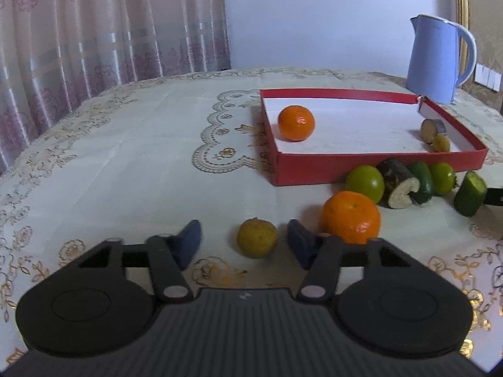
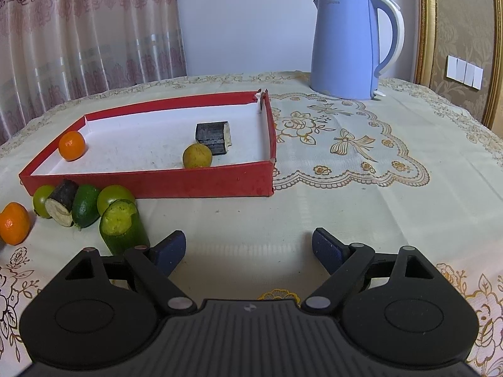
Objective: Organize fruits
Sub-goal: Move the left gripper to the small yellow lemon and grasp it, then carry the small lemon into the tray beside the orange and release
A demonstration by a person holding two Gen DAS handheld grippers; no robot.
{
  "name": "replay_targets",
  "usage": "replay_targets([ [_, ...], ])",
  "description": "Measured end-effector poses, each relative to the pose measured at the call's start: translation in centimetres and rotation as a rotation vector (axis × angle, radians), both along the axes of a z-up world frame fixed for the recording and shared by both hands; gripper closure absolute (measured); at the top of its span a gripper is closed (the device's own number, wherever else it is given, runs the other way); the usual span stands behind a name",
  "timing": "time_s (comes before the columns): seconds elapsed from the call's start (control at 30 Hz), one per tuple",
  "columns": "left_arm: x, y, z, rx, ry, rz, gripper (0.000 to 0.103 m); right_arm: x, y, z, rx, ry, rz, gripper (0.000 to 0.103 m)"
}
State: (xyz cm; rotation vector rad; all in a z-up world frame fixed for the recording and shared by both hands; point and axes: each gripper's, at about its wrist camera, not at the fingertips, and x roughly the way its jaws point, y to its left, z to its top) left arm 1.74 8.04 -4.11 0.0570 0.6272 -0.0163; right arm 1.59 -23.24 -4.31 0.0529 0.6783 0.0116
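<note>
On embroidered tablecloth [image 2: 345, 188], red tray [image 2: 157, 182], blue kettle [image 2: 345, 47], pink curtains [image 1: 94, 31] behind

My left tongs [image 1: 243, 240] tilt down toward the counter, pads apart and seemingly touching nothing. My right tongs [image 2: 248, 248] tilt down too, spread wide.

Soft, even daylight filters through the curtain [image 1: 94, 31] at far left; fruits cast faint shadows and an orange [image 1: 350, 216] shows small glare. Both fisheye views bend at the edges, with dark corners
</note>
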Motion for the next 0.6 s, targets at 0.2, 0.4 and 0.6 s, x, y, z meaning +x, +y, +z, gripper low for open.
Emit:
replay_targets([
  [0.2, -0.3, -1.0, 0.0, 0.011, -0.005, -0.013, 0.073, 0.1, 0.2, 0.0, -0.013, 0.005, 0.003, 0.013],
  [0.4, -0.6, -1.5, -0.2, 0.029, -0.025, -0.015, 0.079, 0.1, 0.2, -0.1, -0.017, 0.008, 0.005, 0.011],
  [0.6, -0.6, -1.1, 0.0, 0.004, -0.021, -0.007, 0.079, 0.1, 0.2, -0.1, -0.017, 0.008, 0.004, 0.010],
])
